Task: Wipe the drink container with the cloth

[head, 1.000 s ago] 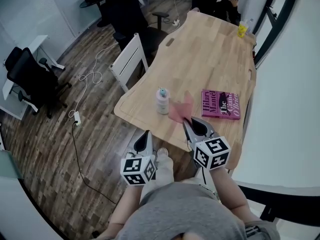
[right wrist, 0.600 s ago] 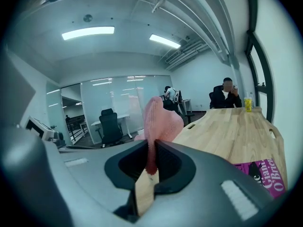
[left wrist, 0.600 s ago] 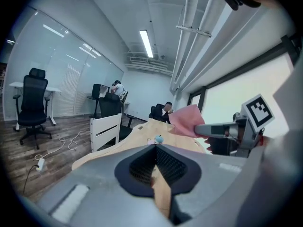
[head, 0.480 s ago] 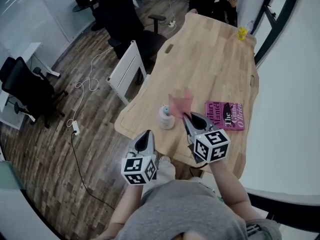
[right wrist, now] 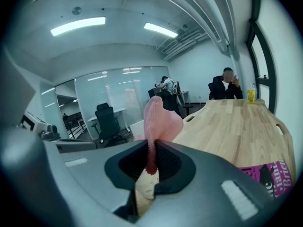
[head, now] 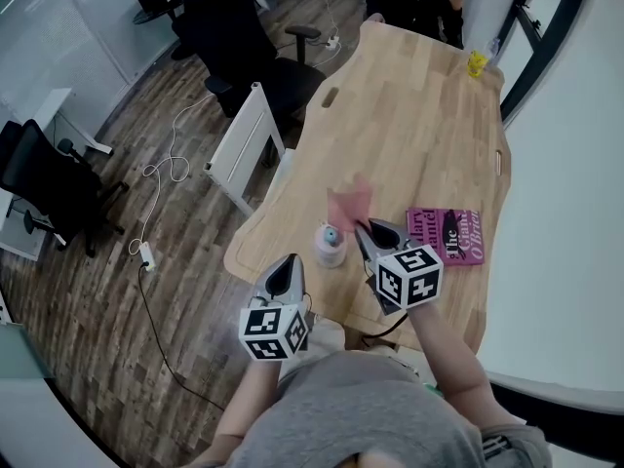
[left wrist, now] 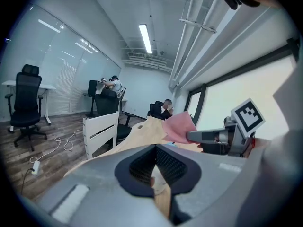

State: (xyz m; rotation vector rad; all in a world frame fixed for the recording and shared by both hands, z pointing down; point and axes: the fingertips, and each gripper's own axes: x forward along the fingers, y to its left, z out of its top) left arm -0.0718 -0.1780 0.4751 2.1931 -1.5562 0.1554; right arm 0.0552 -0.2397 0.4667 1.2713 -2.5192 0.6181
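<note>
White teal-capped drink bottle [head: 330, 246] stands just beside your right gripper [head: 361, 229], which pinches the pink cloth [head: 349, 206]; your left gripper [head: 289, 263] has its jaws together, empty.

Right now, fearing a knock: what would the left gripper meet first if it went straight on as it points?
Most likely the drink container, standing near the table's front edge; something pale shows low ahead of the left gripper, between its shut jaws. Depth is unclear; it might pass beside.
</note>
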